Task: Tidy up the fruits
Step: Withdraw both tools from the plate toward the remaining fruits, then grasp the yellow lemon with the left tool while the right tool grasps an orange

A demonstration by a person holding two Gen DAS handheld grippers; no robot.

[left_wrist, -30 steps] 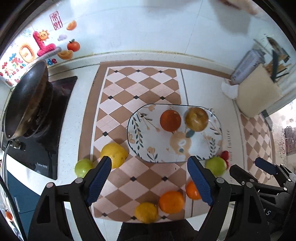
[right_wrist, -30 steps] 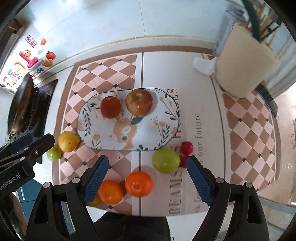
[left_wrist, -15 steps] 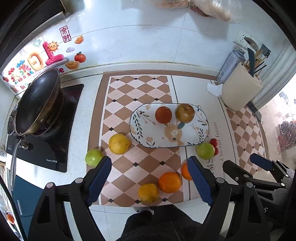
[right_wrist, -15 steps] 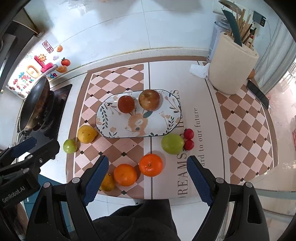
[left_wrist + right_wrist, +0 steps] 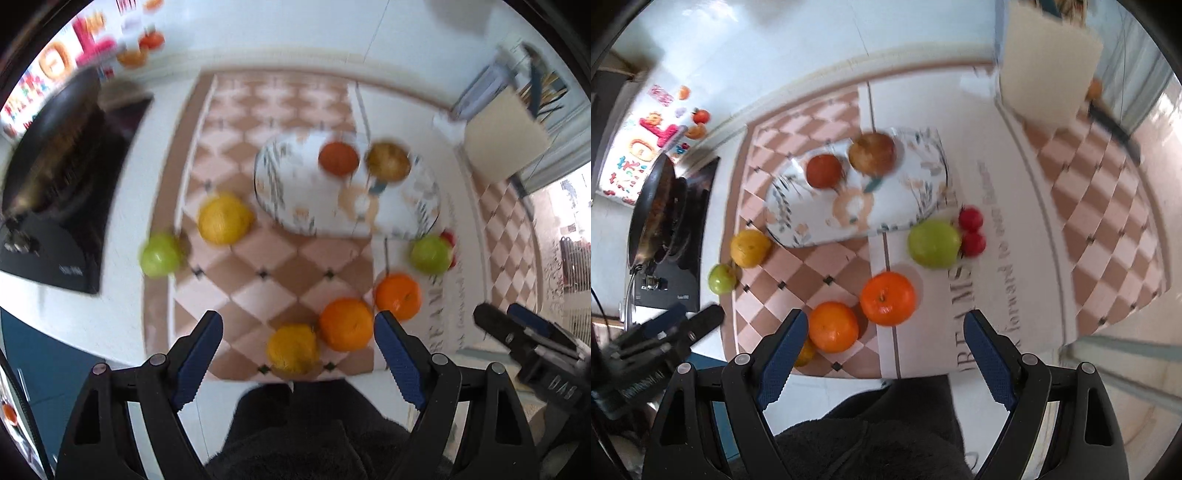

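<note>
A floral oval plate [image 5: 295, 199] [image 5: 923, 173] holds a red-orange fruit [image 5: 338, 158] [image 5: 824, 171] and a brownish apple [image 5: 388, 161] [image 5: 872, 153]. On the checkered mat around it lie a yellow fruit [image 5: 223, 218] [image 5: 750, 248], a small green apple [image 5: 159, 254] [image 5: 721, 278], a big green apple [image 5: 429, 254] [image 5: 934, 243], two small red fruits [image 5: 971, 230], two oranges [image 5: 345, 324] [image 5: 887, 298] and a yellow-orange fruit [image 5: 293, 349]. My left gripper [image 5: 297, 354] and right gripper [image 5: 884, 350] are both open and empty, above the counter's front edge.
A black pan [image 5: 51, 129] [image 5: 657, 206] sits on a stove at the left. A beige utensil holder [image 5: 506, 136] [image 5: 1049, 70] stands at the back right. The person's dark clothing [image 5: 303, 435] fills the bottom of both views.
Both grippers have dropped lower and closer to the fruits after rising earlier; the views are now motion-blurred. The fruits have not moved.
</note>
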